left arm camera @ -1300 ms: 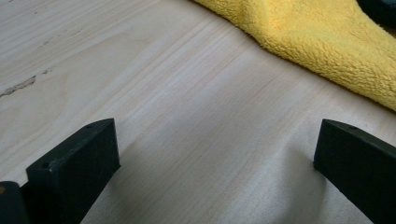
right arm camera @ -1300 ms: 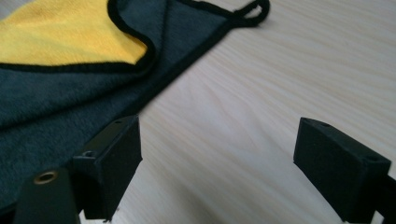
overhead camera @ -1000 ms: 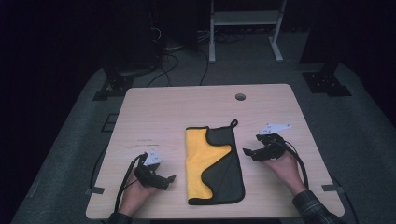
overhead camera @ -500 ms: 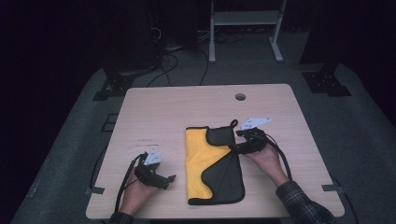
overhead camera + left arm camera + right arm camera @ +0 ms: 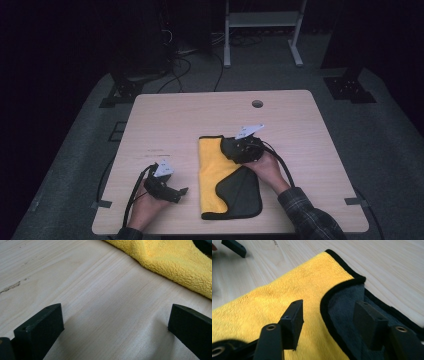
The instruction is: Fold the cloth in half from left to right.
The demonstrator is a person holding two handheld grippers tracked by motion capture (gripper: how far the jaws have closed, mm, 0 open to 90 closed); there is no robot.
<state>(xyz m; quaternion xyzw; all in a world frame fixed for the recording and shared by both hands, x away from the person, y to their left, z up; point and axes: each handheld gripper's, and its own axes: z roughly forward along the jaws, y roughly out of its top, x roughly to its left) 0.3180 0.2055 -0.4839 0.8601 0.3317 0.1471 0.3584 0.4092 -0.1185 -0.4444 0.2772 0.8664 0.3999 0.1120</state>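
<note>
A cloth lies flat at the middle of the wooden table (image 5: 165,120), yellow (image 5: 212,167) on its left side with a dark grey flap (image 5: 242,192) folded over its right. My right gripper (image 5: 226,146) hovers over the cloth's far end and points left. Its jaws have just been closing and still stand apart, one over the yellow pile (image 5: 287,290) and one over the black-edged grey flap (image 5: 344,305), with no pad pressing on the cloth. My left gripper (image 5: 181,192) rests near the table's front left, open (image 5: 115,317) with bare wood between its jaws and the cloth's yellow edge (image 5: 175,262) beyond.
A round cable hole (image 5: 257,104) sits near the table's far edge. Bare wood runs along the left and far sides. One jaw of the left gripper (image 5: 234,247) appears at the top left of the right gripper view. Dark floor, cables and a white stand (image 5: 262,20) lie behind.
My right gripper has moved left from the bare wood right of the cloth to over the cloth's far end, and its jaws have narrowed. The left gripper has stayed in place.
</note>
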